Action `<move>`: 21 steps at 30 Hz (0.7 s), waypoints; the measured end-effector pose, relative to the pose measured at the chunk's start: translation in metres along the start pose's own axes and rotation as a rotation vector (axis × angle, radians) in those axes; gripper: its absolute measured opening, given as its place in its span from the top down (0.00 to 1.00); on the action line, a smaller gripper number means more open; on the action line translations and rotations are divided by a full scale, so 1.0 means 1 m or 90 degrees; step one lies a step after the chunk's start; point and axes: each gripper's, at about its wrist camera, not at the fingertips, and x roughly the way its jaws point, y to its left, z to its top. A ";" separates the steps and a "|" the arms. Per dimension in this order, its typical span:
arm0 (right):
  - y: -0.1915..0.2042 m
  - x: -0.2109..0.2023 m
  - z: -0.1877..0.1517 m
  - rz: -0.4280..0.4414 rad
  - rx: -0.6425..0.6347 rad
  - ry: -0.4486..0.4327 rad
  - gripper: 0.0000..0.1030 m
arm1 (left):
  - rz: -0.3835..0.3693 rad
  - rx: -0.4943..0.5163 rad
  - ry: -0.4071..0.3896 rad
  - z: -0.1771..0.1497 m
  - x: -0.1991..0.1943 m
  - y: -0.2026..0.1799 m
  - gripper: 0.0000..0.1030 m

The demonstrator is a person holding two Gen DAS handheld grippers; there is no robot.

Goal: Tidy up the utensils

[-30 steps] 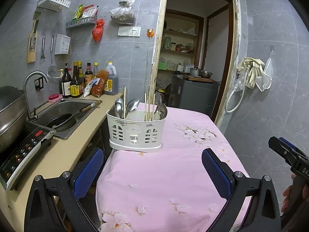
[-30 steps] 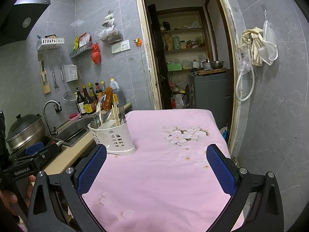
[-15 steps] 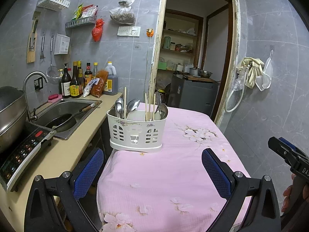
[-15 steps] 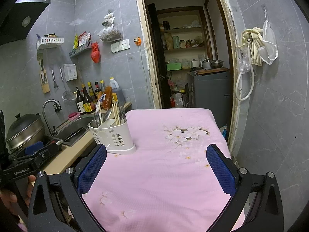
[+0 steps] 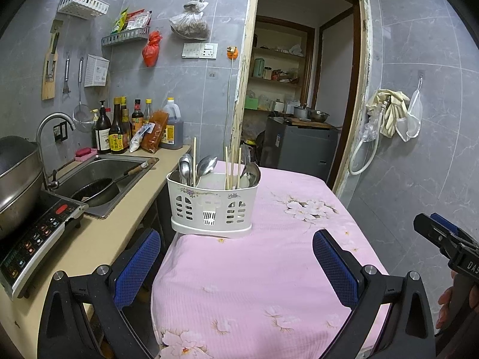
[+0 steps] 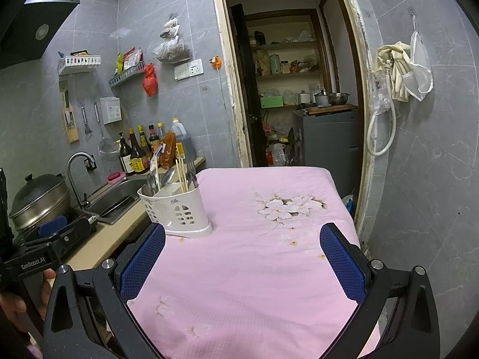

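On the near-left corner of the table, a white utensil caddy (image 5: 212, 206) stands upright on the pink floral cloth (image 5: 269, 284), right at the edge next to the counter (image 5: 98, 239). Inside: spoons (image 5: 206, 164) w/ bowls up in the left section, chopsticks (image 5: 230, 167) upright in the middle, another spoon or ladle at the right end. One lone chopstick sticks up among the left spoons.

Left gripper (image 5: 236, 266) hovers low over the near end of the table, blue pads spread wide apart, nothing between them; caddy sits beyond the gap, not touching. Right gripper (image 6: 242, 260) likewise spread wide & empty, over the cloth, w/ the caddy (image 6: 176, 209) just past its left pad. Each gripper shows at the edge of the other's view, w/ part of a hand (image 6: 18, 299) holding it.

Left of the table: sink (image 5: 101, 179) w/ a dark pan in it, sauce bottles (image 5: 119, 128) at the far wall, induction hob (image 5: 36, 239) near-left w/ a steel pot on it. Open doorway at the far end.
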 end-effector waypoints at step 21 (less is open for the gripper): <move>0.004 0.002 0.002 0.003 -0.001 0.006 0.01 | 0.001 -0.001 -0.002 0.004 -0.002 0.003 0.00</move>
